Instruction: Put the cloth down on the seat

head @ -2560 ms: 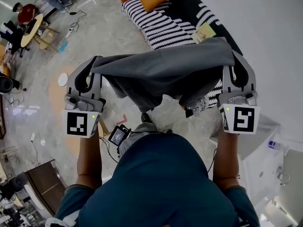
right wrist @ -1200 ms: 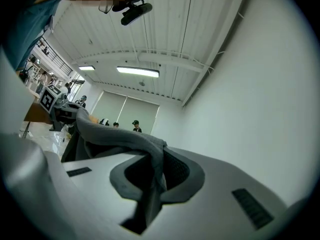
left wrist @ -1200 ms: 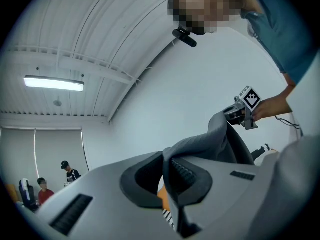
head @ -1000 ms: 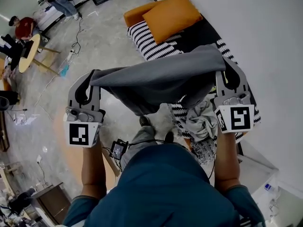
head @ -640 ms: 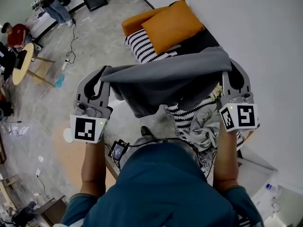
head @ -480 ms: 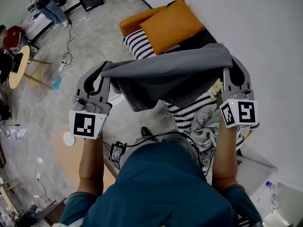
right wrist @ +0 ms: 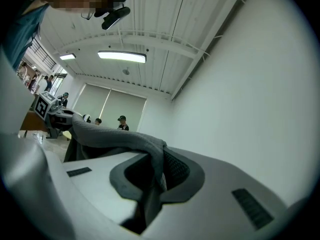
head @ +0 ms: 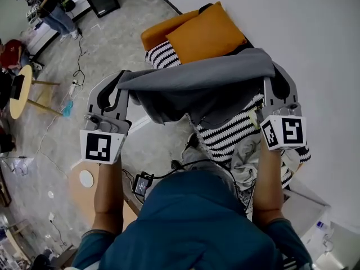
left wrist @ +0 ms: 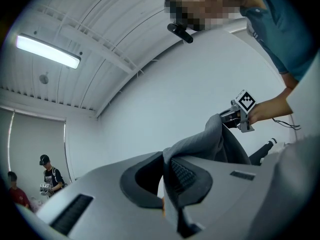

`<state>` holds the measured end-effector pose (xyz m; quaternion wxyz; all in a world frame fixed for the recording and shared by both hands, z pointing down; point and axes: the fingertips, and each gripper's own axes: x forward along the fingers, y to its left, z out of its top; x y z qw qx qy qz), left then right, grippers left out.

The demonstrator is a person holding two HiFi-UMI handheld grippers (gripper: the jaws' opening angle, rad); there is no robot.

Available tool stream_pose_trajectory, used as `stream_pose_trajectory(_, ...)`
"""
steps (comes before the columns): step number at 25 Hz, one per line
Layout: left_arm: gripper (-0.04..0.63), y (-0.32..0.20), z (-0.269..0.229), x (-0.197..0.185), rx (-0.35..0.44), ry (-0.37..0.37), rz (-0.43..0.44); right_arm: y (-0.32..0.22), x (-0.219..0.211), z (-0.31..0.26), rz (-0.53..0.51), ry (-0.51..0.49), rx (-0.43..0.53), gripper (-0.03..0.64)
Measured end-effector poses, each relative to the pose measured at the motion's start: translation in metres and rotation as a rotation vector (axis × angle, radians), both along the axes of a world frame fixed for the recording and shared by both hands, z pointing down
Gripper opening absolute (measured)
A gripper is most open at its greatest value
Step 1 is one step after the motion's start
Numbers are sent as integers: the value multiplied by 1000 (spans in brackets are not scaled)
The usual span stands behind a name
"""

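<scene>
A grey cloth (head: 197,86) hangs stretched between my two grippers at chest height. My left gripper (head: 122,83) is shut on its left corner, and my right gripper (head: 274,75) is shut on its right corner. The left gripper view shows the cloth (left wrist: 200,144) pinched between the pads of the left gripper (left wrist: 167,169). The right gripper view shows a fold (right wrist: 115,134) clamped in the right gripper (right wrist: 157,166). The cloth's right half hangs over the striped black-and-white seat (head: 230,136) of a sofa; its left half hangs over the floor.
Two orange cushions (head: 205,32) lie at the sofa's far end. A crumpled pale cloth (head: 247,156) sits on the seat near my right arm. A white wall runs along the right. A round wooden table (head: 19,91), cables and people are far left.
Both grippers have carried the stretched cloth sideways toward the sofa, so the striped seat and orange cushions now sit closer under it. Both grips are unchanged.
</scene>
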<state>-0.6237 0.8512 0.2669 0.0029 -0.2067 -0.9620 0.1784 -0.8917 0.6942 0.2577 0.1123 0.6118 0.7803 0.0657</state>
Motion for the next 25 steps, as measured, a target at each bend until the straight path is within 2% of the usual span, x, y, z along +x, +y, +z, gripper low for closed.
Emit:
stream_pose_trajectory(11,8,99,12,-112,-4,64,-10,95,-106,8,-25,34,-36,29)
stream_pose_trajectory(15,8,122,7,-151,-7,36,2,114,-143,2,-3,28,-45,30)
stream_pose_trajectory(18,8,144,9,-174,2,42,20,133,-161,-1,12,22,-39,31)
stream_pose_trajectory(25,8,233,29,-244,44,39,66,205,-222,13,70,3,-37,30)
